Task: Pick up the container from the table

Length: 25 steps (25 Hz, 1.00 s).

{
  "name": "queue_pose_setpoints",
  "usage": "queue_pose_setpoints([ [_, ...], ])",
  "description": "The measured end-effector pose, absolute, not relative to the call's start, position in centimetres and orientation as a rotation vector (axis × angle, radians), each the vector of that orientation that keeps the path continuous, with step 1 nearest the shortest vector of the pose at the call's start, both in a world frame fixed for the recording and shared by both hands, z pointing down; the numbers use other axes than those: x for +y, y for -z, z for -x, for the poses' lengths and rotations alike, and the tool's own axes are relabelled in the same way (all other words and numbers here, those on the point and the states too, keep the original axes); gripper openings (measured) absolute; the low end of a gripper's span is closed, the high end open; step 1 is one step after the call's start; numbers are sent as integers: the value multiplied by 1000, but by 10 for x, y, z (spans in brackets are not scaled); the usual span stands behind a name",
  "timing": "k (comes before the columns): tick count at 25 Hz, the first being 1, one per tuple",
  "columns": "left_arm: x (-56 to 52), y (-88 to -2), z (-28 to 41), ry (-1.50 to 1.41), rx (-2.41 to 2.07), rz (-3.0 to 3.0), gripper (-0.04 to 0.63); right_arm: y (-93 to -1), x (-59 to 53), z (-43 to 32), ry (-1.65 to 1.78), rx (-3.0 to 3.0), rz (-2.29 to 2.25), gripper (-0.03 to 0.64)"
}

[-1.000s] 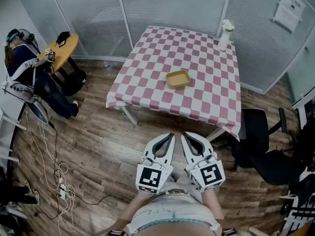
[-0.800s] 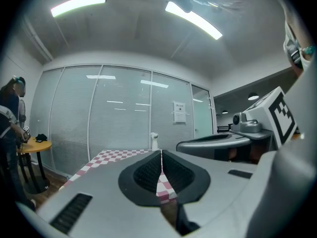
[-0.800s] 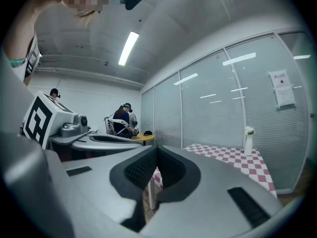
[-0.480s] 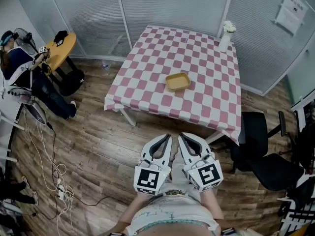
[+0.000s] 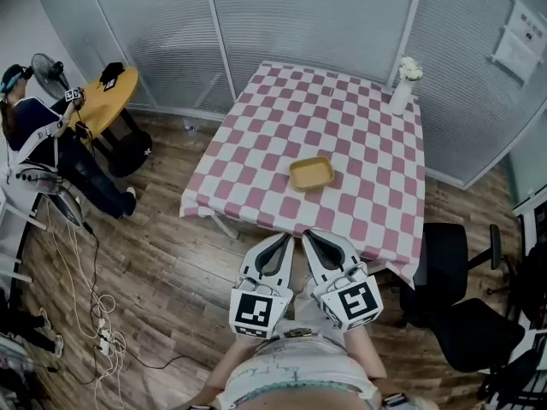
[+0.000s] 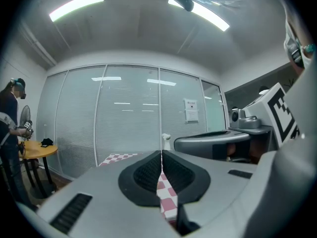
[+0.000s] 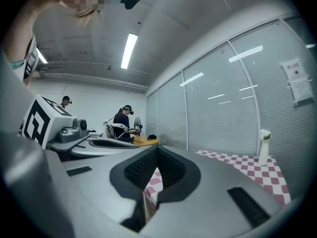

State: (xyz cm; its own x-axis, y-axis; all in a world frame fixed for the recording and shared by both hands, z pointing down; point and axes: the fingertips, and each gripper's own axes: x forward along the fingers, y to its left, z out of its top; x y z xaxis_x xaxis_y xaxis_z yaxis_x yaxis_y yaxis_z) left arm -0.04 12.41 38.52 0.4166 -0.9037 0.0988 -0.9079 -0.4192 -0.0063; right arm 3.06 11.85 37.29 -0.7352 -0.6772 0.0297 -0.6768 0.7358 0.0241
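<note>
A shallow tan container sits near the front middle of a table with a pink-and-white checked cloth. My left gripper and right gripper are side by side in front of my body, short of the table's near edge, both shut and holding nothing. In the left gripper view the jaws meet with the checked cloth beyond them. The right gripper view shows the closed jaws and the cloth off to the right. The container appears in neither gripper view.
A white vase with flowers stands at the table's far right corner. A black office chair is right of the table. At the far left a person sits by a round wooden table. Cables lie on the wood floor.
The table and container have come nearer to me and lower in the head view. Both grippers stay shut, side by side.
</note>
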Motion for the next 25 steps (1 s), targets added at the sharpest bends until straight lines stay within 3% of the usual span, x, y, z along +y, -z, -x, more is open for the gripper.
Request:
queue_pose_setpoints([
  [25, 7, -386, -36, -195, -1719, -2565, 18, -374, -2, -61, -13, -2931, -1006, -6],
])
